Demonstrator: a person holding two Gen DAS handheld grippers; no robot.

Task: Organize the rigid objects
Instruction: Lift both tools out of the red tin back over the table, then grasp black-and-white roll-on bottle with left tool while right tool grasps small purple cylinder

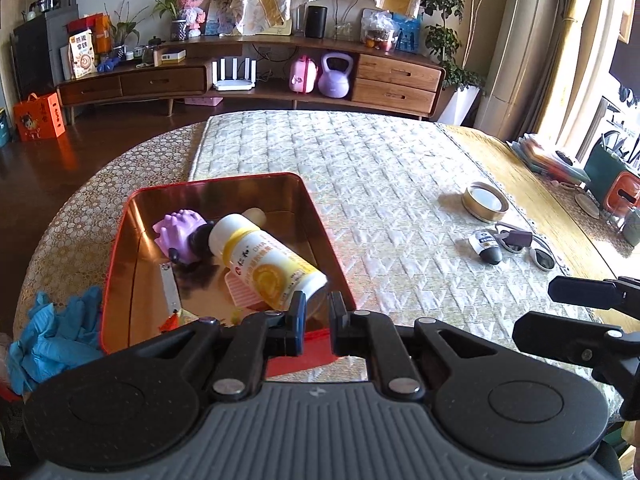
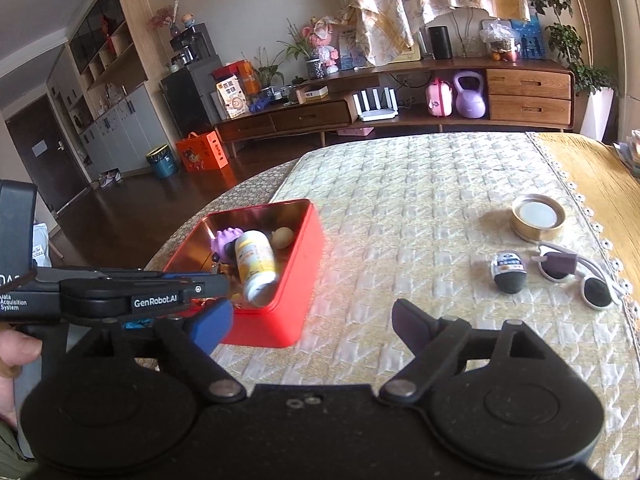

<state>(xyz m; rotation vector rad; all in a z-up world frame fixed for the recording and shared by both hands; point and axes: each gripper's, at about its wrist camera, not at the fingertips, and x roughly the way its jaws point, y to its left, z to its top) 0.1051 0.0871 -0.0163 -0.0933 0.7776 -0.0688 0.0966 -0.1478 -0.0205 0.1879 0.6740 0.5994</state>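
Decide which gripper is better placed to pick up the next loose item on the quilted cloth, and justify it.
Right. The right gripper is open and faces the small dark egg-shaped capsule and white-framed sunglasses. The left gripper is nearly closed, over the red metal tin.

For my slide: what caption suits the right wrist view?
Open right claw faces a red tin holding a bottle.

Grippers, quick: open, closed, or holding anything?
Left gripper: jaws open a little, holding nothing, at the red tin's near wall.
Right gripper: open, empty.
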